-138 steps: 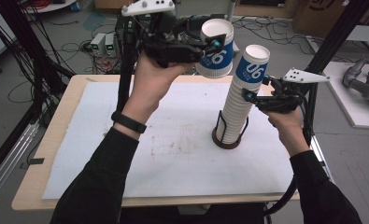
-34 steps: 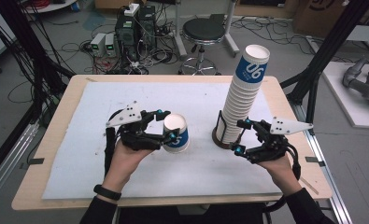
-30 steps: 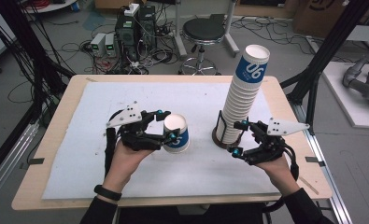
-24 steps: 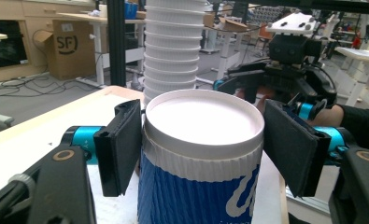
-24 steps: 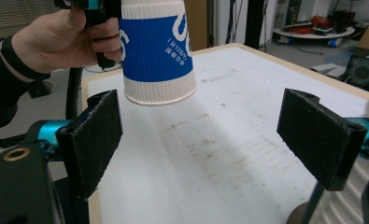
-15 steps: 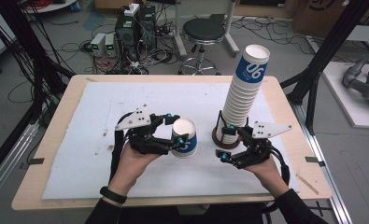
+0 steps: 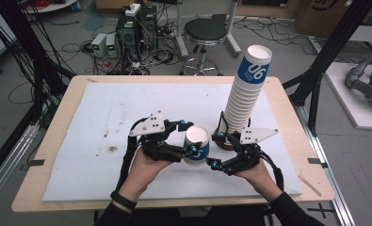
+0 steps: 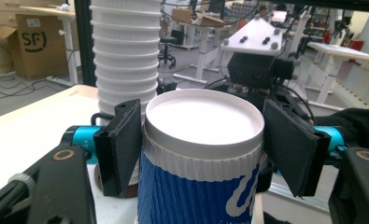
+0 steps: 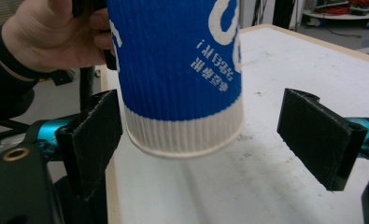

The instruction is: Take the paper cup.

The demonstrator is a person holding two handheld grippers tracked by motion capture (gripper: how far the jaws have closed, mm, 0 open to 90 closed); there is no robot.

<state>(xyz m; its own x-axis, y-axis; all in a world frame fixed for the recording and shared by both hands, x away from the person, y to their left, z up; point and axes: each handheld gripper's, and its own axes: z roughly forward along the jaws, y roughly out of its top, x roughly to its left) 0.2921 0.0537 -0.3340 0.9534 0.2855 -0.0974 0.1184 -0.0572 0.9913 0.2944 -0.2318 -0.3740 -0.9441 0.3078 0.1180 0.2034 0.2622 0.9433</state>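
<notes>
We grip the cup (image 7: 196, 143) in our left gripper (image 7: 189, 139) while our right gripper (image 7: 217, 151), jaws apart around its base, must clamp next.

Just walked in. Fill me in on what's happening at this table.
A person works at the table with a gripper in each hand. The left gripper is shut on a blue and white paper cup, held upright above the white mat. The right gripper has its fingers open around the cup's base, one nearly at its wall, the other well apart. A tall stack of cups stands just behind.
</notes>
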